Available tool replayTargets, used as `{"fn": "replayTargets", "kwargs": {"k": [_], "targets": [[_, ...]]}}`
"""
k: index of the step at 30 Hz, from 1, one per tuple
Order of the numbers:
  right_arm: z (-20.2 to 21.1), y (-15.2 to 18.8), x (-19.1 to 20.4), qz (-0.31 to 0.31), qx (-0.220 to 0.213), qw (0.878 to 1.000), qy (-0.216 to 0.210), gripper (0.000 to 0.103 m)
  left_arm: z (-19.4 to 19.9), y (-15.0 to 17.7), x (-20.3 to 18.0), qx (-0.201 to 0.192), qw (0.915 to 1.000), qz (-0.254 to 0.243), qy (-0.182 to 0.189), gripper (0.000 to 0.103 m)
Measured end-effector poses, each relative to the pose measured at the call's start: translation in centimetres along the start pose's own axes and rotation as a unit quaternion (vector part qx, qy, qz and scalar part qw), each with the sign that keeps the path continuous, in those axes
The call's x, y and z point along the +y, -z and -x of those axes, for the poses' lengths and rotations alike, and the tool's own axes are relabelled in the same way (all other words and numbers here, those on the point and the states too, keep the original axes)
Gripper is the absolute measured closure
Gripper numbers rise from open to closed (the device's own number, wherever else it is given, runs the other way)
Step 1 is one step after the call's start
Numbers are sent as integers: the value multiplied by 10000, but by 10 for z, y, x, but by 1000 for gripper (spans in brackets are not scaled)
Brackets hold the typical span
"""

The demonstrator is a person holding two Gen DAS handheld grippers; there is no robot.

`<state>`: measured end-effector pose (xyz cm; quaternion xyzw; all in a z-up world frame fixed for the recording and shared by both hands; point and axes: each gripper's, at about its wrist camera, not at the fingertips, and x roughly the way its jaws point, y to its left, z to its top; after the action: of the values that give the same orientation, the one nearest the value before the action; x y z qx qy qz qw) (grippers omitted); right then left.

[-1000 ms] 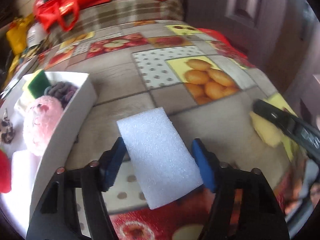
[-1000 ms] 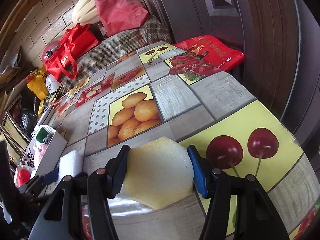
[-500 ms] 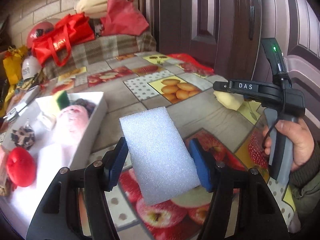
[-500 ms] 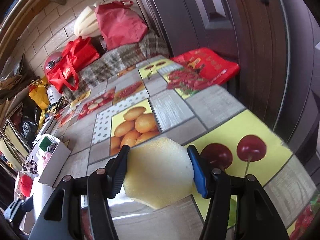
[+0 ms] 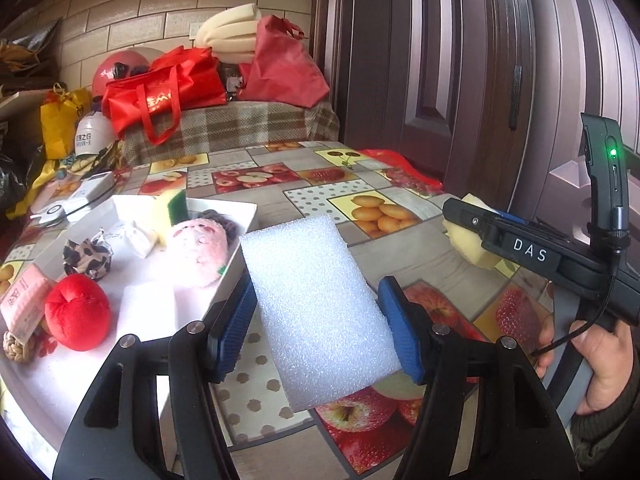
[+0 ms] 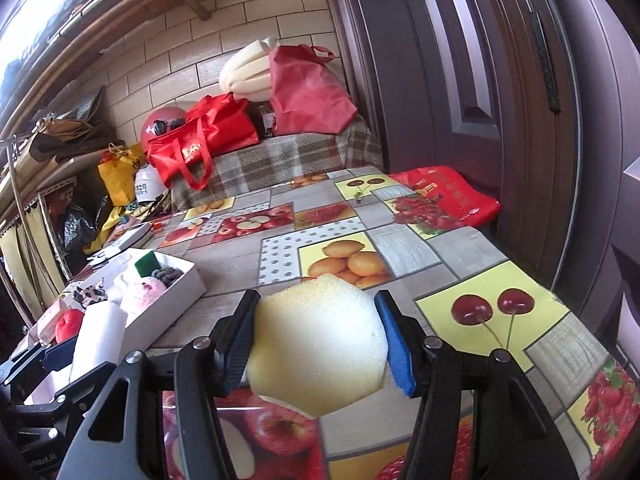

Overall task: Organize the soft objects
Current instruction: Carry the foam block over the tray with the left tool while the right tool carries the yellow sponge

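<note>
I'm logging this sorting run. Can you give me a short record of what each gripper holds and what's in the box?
left gripper: shut on white foam block, held above the table
right gripper: shut on yellow sponge
white box: holds pink plush, green-and-yellow sponge, dark knitted item
table: fruit-print cloth

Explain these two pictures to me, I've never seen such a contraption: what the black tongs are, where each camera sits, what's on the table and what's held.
No robot here: a person holds a hand-operated two-finger gripper in each hand, with a camera on each looking along the fingers. The left gripper, in its own view, clamps a white rectangular foam block. The right gripper clamps a pale yellow rounded sponge. On the fruit-patterned tablecloth stands a white cardboard box holding a pink plush toy and a red plush apple, among other soft things.
</note>
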<state>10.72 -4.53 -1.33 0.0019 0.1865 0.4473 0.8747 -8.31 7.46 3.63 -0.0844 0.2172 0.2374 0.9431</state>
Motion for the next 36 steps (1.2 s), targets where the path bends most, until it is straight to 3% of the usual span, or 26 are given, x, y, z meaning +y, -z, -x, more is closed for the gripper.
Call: {"fn": "replayTargets", "kwargs": {"k": [9, 36], "targets": [[7, 4, 26, 150, -117, 9997, -123, 45, 19, 4, 26, -206, 9989, 388, -148, 40], [13, 12, 68, 732, -236, 9967, -277, 45, 61, 12, 51, -814, 9940, 523, -515, 40]]}}
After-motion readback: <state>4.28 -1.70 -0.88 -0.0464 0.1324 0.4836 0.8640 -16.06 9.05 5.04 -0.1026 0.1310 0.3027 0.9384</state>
